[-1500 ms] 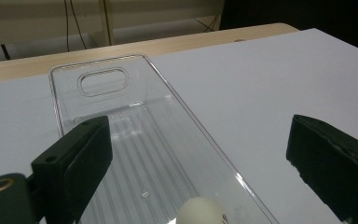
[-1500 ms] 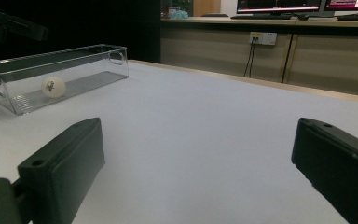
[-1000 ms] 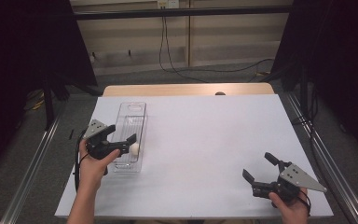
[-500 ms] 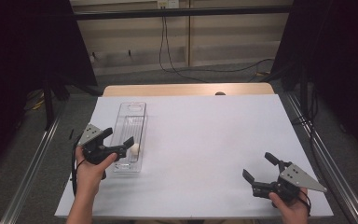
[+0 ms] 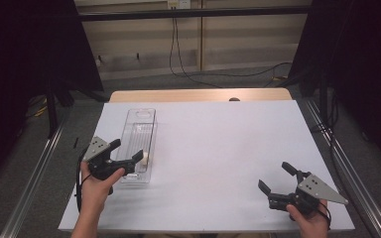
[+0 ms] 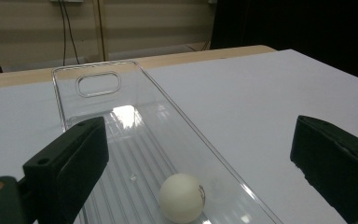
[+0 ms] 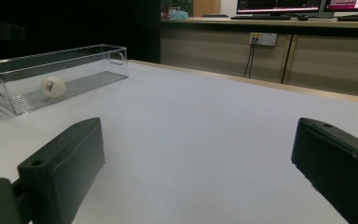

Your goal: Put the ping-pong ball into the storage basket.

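The white ball (image 6: 182, 197) is lying inside the clear tray (image 5: 140, 124), near its front end, on the left side of the white tabletop (image 5: 218, 144). The left claw (image 5: 127, 150) is hovering over that end, jaws apart and gripping nothing. The right claw (image 5: 274, 177) is waiting well apart at the front right, jaws also spread

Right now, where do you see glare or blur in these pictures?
Left gripper view: a bright glare patch on the clear tray's floor; the near jaws are soft, the white ball fairly sharp. Right gripper view: the jaws are blurred, the tray is sharper. High view: even light, dark surroundings, a faint shadow under the right gripper.
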`<act>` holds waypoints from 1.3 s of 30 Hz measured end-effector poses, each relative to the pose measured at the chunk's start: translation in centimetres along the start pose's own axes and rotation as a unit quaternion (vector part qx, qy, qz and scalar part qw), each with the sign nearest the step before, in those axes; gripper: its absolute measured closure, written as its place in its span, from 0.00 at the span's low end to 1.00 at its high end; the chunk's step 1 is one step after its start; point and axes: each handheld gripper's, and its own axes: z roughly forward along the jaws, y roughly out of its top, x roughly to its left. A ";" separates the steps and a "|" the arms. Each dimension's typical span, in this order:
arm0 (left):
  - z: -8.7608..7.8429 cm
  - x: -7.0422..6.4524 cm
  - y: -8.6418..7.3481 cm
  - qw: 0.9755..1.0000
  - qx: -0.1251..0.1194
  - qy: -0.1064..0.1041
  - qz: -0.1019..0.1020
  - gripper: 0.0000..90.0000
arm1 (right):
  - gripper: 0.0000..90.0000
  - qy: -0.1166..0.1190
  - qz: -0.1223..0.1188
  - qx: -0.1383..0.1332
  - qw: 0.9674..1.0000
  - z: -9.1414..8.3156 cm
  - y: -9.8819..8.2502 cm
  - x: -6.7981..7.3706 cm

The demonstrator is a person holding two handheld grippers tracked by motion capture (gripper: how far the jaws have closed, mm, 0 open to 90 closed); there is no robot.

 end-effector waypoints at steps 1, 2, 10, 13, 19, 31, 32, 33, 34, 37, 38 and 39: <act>0.0 0.0 -0.1 1.000 0.001 0.001 0.003 0.05 | 0.02 0.000 0.000 0.000 1.000 0.0 0.0 0.0; 0.0 -0.1 -0.2 1.000 -0.001 0.000 0.002 0.05 | 0.02 0.000 0.000 0.000 1.000 0.0 0.0 0.0; -0.2 -0.3 -0.6 1.000 -0.006 -0.003 0.007 0.05 | 0.02 0.000 0.000 0.000 1.000 0.0 0.0 0.0; -0.3 -0.3 -0.8 1.000 -0.012 -0.007 0.007 0.05 | 0.02 -0.001 0.000 0.000 1.000 0.0 0.0 0.0; -0.5 -0.5 -1.2 1.000 -0.014 -0.006 0.011 0.04 | 0.02 -0.002 0.001 0.000 1.000 0.1 0.0 0.0; -0.8 -0.7 -1.4 1.000 -0.022 -0.004 0.017 0.04 | 0.02 -0.001 0.001 0.000 1.000 0.0 0.0 0.0; -0.8 -0.8 -1.5 1.000 -0.024 -0.006 0.016 0.04 | 0.02 -0.001 0.001 -0.001 1.000 0.0 0.0 0.0; -0.8 -0.8 -1.5 1.000 -0.024 -0.004 0.015 0.04 | 0.02 -0.001 0.001 -0.001 1.000 0.0 0.0 0.0; -0.8 -0.8 -1.5 1.000 -0.022 -0.002 0.014 0.04 | 0.02 -0.001 0.001 0.000 1.000 0.0 0.0 0.0; -0.8 -0.8 -1.7 1.000 -0.019 -0.004 0.020 0.04 | 0.02 -0.001 0.002 0.000 1.000 0.0 0.0 0.0; -0.8 -0.9 -1.8 1.000 -0.017 -0.005 0.020 0.04 | 0.02 -0.001 0.002 0.000 1.000 0.0 0.0 0.0; -0.8 -0.9 -1.8 1.000 -0.019 -0.004 0.017 0.04 | 0.02 -0.001 0.002 0.000 1.000 0.0 0.0 0.0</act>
